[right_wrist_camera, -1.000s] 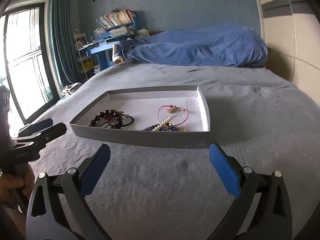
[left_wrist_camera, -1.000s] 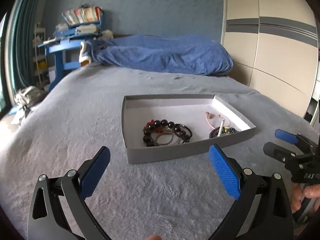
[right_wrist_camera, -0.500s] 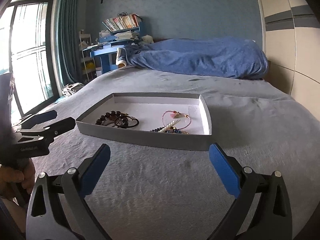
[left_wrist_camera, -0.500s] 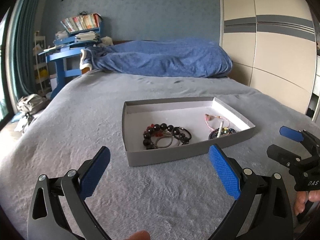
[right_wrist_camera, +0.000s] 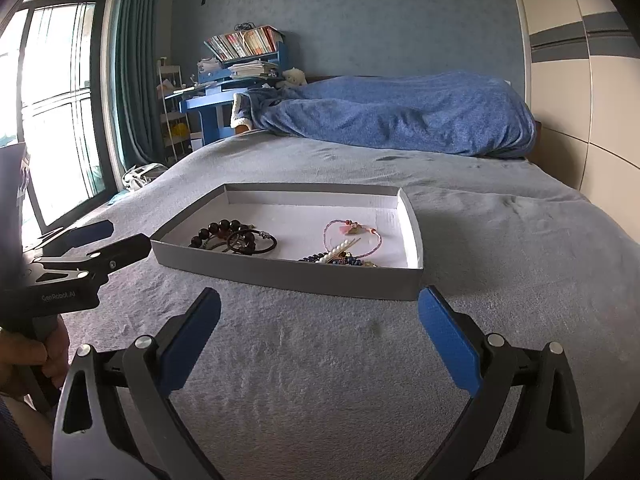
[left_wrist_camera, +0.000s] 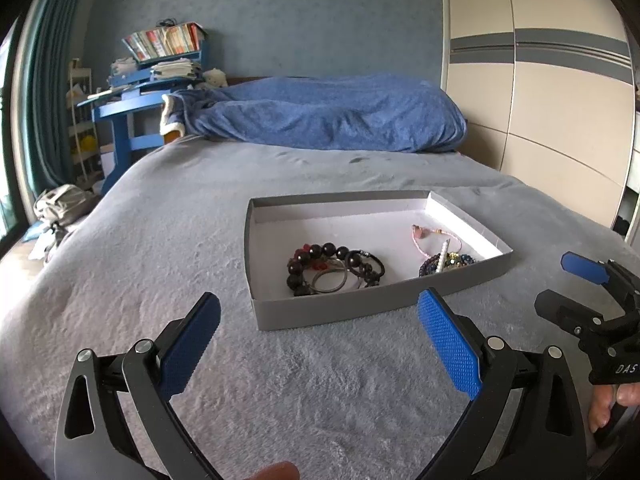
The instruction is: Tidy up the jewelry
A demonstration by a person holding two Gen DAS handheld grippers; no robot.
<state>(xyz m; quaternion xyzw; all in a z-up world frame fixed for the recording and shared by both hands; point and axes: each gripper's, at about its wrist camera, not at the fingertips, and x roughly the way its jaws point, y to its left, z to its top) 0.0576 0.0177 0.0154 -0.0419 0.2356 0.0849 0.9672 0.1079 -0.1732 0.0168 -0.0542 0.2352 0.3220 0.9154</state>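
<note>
A shallow grey box (left_wrist_camera: 340, 312) with a white inside lies on the grey bed; it also shows in the right wrist view (right_wrist_camera: 288, 276). In it lie a dark bead bracelet (left_wrist_camera: 316, 254) with black cords and metal rings (left_wrist_camera: 328, 280), a pink cord bracelet (left_wrist_camera: 434, 236) and a blue bead pile with a pearl pin (left_wrist_camera: 446, 261). The same show in the right wrist view: dark beads (right_wrist_camera: 218, 229), pink bracelet (right_wrist_camera: 352, 236), blue beads (right_wrist_camera: 340, 258). My left gripper (left_wrist_camera: 318, 334) is open and empty, short of the box. My right gripper (right_wrist_camera: 318, 332) is open and empty, also short of it.
The grey bedspread (left_wrist_camera: 160, 240) spreads all round the box. A blue duvet (left_wrist_camera: 328, 120) is heaped at the bed's head. A blue desk with books (left_wrist_camera: 136, 92) stands at the back left, wardrobe doors (left_wrist_camera: 560, 100) on the right, a window (right_wrist_camera: 52, 112) on the left.
Both grippers have drawn back and tilted up a little, so the box sits lower and smaller in view. Both stay open. The jewelry has not moved.
</note>
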